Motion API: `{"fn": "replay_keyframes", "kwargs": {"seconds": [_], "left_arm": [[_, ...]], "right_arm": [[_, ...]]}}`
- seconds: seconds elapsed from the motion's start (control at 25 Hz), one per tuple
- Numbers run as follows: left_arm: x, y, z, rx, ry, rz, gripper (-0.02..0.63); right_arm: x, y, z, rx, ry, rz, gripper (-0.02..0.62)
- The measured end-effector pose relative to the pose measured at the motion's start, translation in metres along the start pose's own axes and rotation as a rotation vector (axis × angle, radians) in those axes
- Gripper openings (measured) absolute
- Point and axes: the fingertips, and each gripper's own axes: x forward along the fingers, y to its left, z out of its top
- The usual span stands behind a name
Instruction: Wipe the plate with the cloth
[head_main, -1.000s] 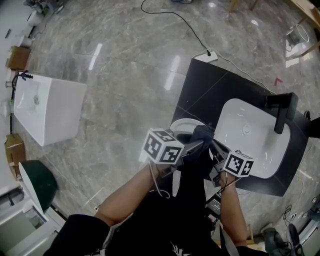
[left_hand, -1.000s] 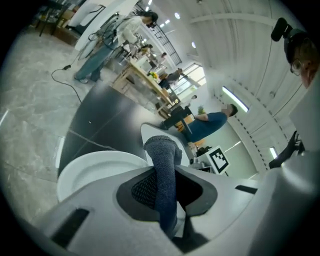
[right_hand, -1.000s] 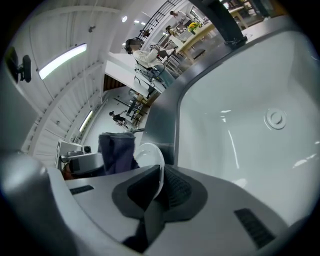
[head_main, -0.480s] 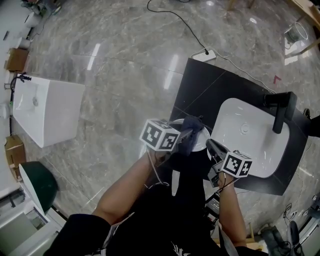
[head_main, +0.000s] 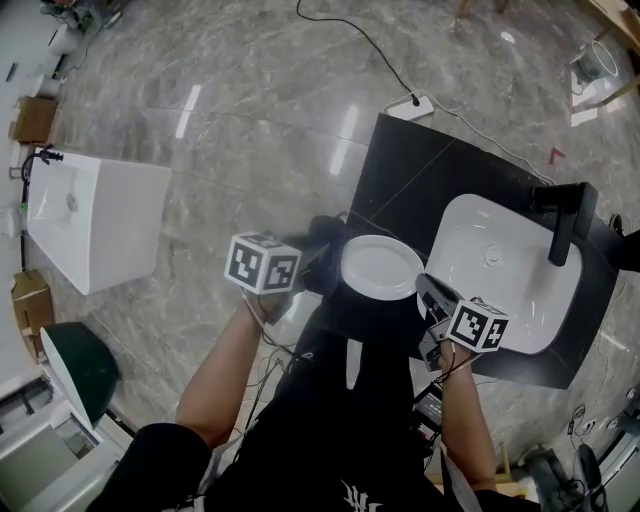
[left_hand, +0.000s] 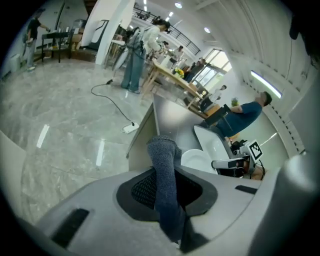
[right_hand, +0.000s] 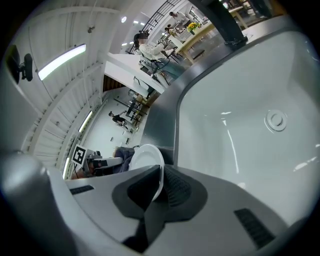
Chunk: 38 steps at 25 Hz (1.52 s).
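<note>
Loads of open floor (head_main: 240, 130) left of the black bench (head_main: 410, 170). Only the left gripper (head_main: 312, 263) with its cloth (head_main: 328, 240) hangs out there, just beside the plate (head_main: 380, 268). Right side's tighter: the right gripper (head_main: 424, 289) clamps the plate's rim, the sink bowl (head_main: 500, 260) sits just beyond, and the black tap (head_main: 563, 218) sticks up at its far right. Power strip (head_main: 417, 106) and cable lie on the floor past the bench's far corner.

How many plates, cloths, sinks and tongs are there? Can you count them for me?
Plate: 1
Cloth: 1
Sinks: 2, the counter sink and the floor sink
Tongs: 2, the left tongs and the right tongs
Total: 6
</note>
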Motion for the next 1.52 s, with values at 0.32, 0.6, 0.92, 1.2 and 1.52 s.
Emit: {"fn": "replay_keyframes", "kwargs": {"seconds": [0.32,0.6,0.92,1.2,1.52], "left_arm": [[0.005,-0.107,0.01,0.037,-0.042,-0.243,0.06],[0.088,-0.156,-0.014,-0.008,0.05,-0.355,0.06],[0.08,-0.105,-0.007,0.106,0.09,-0.181,0.058],[0.042,-0.046,0.0,0.065,0.071,-0.082,0.058],[0.0,-0.01,0.001,0.027,0.017,-0.009,0.058]], "right_arm": [[0.001,0.003,0.002,-0.004,-0.009,-0.002,0.018],[-0.001,0.002,0.0,-0.014,-0.013,-0.003,0.018],[-0.002,0.003,-0.001,-0.025,-0.015,-0.002,0.018],[-0.001,0.003,-0.001,-0.029,-0.016,-0.006,0.02],[0.001,0.005,0.002,-0.072,-0.007,-0.024,0.02]]}}
